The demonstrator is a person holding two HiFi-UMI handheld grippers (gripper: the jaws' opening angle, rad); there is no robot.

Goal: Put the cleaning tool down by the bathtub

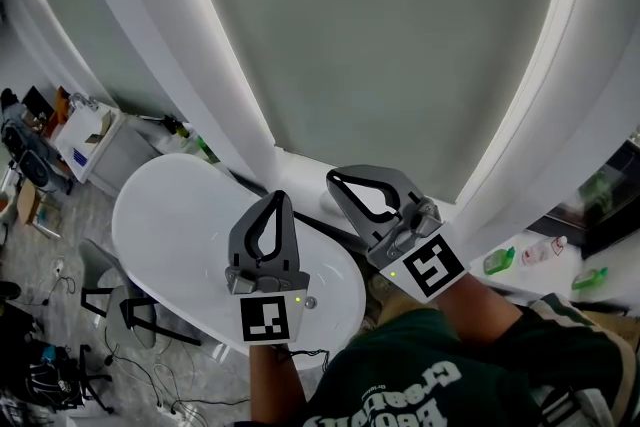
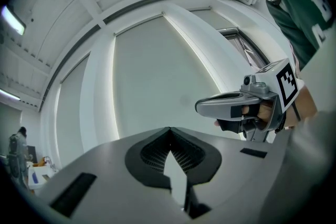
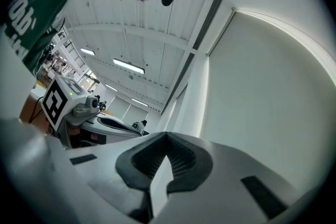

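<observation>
Step in hand: the put-down looks finished to me. Neither gripper carries anything, so I judge the release is over and both hands are clear of the tub.
Left gripper (image 1: 278, 197): jaws clenched tip to tip with nothing between them, held up over the bathtub.
Right gripper (image 1: 336, 181): jaws pressed together too, empty, just beside the left one.
Cleaning tool: not in either grip. A slim dark shape (image 1: 318, 223) lies along the tub's far rim, between tub and wall and partly hidden by the grippers. It is likely the tool, though I cannot be sure.
Bathtub (image 1: 170, 215): white, oval, smooth and glossy, freestanding on a grey floor (image 1: 75, 215).
Next move: if that shape is the tool, only a clean draw-back is called for. If not, the jaws must open and find it first.
Jaws' build: matt grey shells, dark ribbed pads (image 2: 151, 153) curving to a point, with a teardrop gap behind the tips.
Wall (image 1: 400, 35): pale grey-green panels between curved white ribs (image 1: 195, 45) edged with bright light strips.
</observation>
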